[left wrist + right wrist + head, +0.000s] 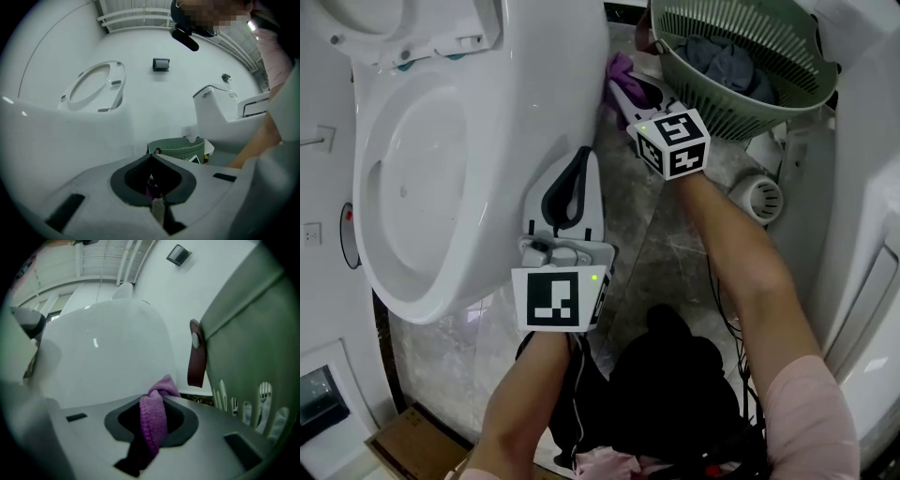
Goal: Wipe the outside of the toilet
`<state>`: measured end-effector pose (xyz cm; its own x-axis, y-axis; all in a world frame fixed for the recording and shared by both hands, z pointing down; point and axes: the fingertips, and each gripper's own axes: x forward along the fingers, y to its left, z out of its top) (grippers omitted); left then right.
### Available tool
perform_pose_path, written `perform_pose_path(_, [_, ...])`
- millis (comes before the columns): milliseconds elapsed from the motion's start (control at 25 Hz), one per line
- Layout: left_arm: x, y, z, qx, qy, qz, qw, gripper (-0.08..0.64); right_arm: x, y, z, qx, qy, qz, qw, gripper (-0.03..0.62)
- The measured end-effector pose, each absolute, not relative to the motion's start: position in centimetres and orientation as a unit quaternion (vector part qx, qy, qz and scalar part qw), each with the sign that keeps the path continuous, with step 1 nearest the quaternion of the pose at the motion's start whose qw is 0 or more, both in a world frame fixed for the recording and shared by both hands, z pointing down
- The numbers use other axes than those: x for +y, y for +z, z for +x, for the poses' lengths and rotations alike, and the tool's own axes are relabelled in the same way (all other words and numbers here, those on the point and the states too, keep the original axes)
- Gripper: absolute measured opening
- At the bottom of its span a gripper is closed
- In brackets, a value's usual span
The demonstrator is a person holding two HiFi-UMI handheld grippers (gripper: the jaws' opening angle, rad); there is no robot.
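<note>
The white toilet point(487, 122) fills the left of the head view, seat lid raised. My right gripper point(619, 89) is shut on a purple cloth point(620, 67), which it holds against the bowl's outer side near the back. In the right gripper view the cloth point(153, 420) bunches between the jaws, with the toilet's curved side point(117, 352) just ahead. My left gripper point(584, 155) hovers beside the bowl's right flank, jaws closed together and holding nothing. In the left gripper view its tips point(151, 157) meet, with the toilet wall point(56, 136) close on the left.
A green laundry basket point(741, 56) with clothes stands just right of the cloth, close to the right gripper. A white round roll point(759, 199) and a white fixture point(862, 234) lie at the right. Dark fabric point(675, 384) and a cardboard box point(403, 441) sit on the marble floor.
</note>
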<state>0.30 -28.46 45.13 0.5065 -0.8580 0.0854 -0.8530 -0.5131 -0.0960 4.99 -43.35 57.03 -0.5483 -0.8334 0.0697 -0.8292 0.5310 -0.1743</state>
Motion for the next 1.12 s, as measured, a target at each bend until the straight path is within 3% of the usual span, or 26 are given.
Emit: perform_pose_path(1120, [-29.0,45.5,0.9,0.491,-0.082,-0.867,0.023,0.008,-42.6,58.2,3.6,0.891,-0.17,-0.414,0.072,0.057])
